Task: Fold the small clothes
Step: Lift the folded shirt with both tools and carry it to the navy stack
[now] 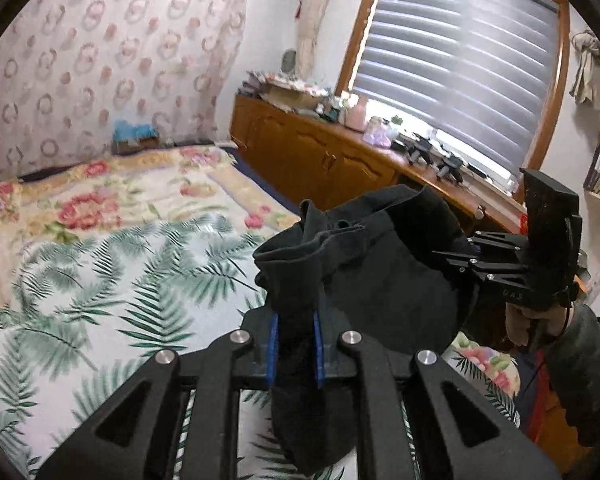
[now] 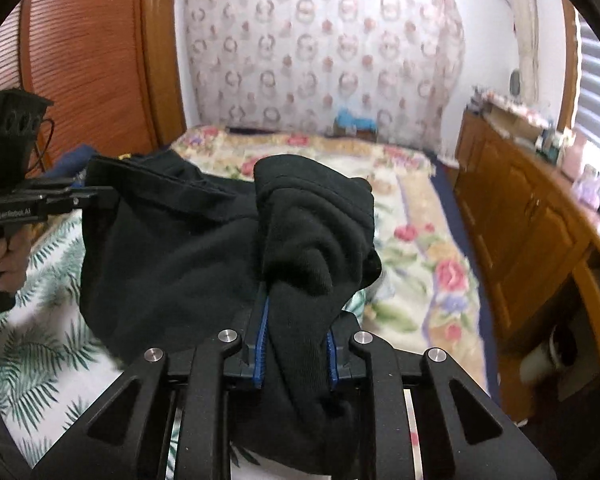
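Bed (image 1: 100,248) with a palm-leaf sheet (image 1: 72,312) over a floral quilt (image 1: 112,196) filled the left wrist view from 7 to 11 o'clock. A rose-patterned curtain (image 1: 100,60) hung behind it at 10 o'clock. A wooden cabinet (image 1: 320,156) ran along the window with slatted blinds (image 1: 456,52) at 1 o'clock, its top cluttered with small items too blurred to name. In the right wrist view a louvred wooden door (image 2: 88,60) stood at 10 o'clock. The black garment (image 1: 380,272) was held up off the bed, stretched between both claws, sagging in the middle. Left gripper (image 1: 296,344) was pinching a bunched edge of the garment between its blue pads (image 1: 274,344). Right gripper (image 2: 296,344) was likewise clamped on the opposite bunched corner, cloth spilling below the jaws at 6 o'clock.
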A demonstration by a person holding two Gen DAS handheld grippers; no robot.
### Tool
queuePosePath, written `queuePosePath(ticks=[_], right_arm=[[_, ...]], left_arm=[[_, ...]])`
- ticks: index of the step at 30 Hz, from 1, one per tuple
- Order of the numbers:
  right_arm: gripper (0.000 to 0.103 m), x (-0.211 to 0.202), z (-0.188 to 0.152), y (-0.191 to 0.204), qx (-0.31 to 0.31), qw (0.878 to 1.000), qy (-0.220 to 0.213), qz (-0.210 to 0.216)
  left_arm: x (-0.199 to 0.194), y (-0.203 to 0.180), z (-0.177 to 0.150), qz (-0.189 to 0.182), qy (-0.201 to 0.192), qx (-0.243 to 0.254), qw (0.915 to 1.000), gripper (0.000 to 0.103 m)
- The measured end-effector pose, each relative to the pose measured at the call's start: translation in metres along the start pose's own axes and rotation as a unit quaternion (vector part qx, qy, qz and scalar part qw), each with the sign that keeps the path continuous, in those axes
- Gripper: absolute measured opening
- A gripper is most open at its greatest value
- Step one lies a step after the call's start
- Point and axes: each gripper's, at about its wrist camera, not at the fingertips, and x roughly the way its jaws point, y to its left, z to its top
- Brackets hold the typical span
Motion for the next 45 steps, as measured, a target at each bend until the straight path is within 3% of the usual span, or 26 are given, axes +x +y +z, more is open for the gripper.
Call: queuePosePath(ticks=[7,14,21,29,32,38,42,45], right_arm=[[0.020,-0.006,0.039,0.040,-0.047,0.998,-0.029,0.020],[0.020,0.022,0.083,0.114,-0.106,0.991,-0.042,0.064],[0.020,0.055,0.131,0.202,-0.170,0.977,-0.058,0.118],[0.020,0.088,0.185,0.309,-0.267,0.945,-0.073,0.172],[0.020,0.105,0.203,0.348,-0.299,0.933,-0.074,0.187],[0.020,0.151,0.229,0.429,-0.358,0.908,-0.060,0.211],[0.020,0.191,0.228,0.462,-0.376,0.902,-0.046,0.207],[0.026,0.216,0.224,0.476,-0.370,0.908,-0.032,0.193]], left_arm=[[-0.063,0.023,-0.002,0.063,-0.035,0.004,0.9974,0.010],[-0.131,0.072,-0.025,0.132,-0.064,-0.024,0.9890,0.010],[-0.203,0.121,-0.055,0.203,-0.100,-0.056,0.9725,0.010],[-0.268,0.172,-0.108,0.274,-0.143,-0.120,0.9434,0.010],[-0.279,0.187,-0.130,0.294,-0.152,-0.144,0.9326,0.010],[-0.280,0.218,-0.169,0.313,-0.136,-0.196,0.9195,0.011],[-0.277,0.230,-0.179,0.317,-0.128,-0.209,0.9163,0.012],[-0.273,0.232,-0.184,0.320,-0.113,-0.209,0.9174,0.015]])
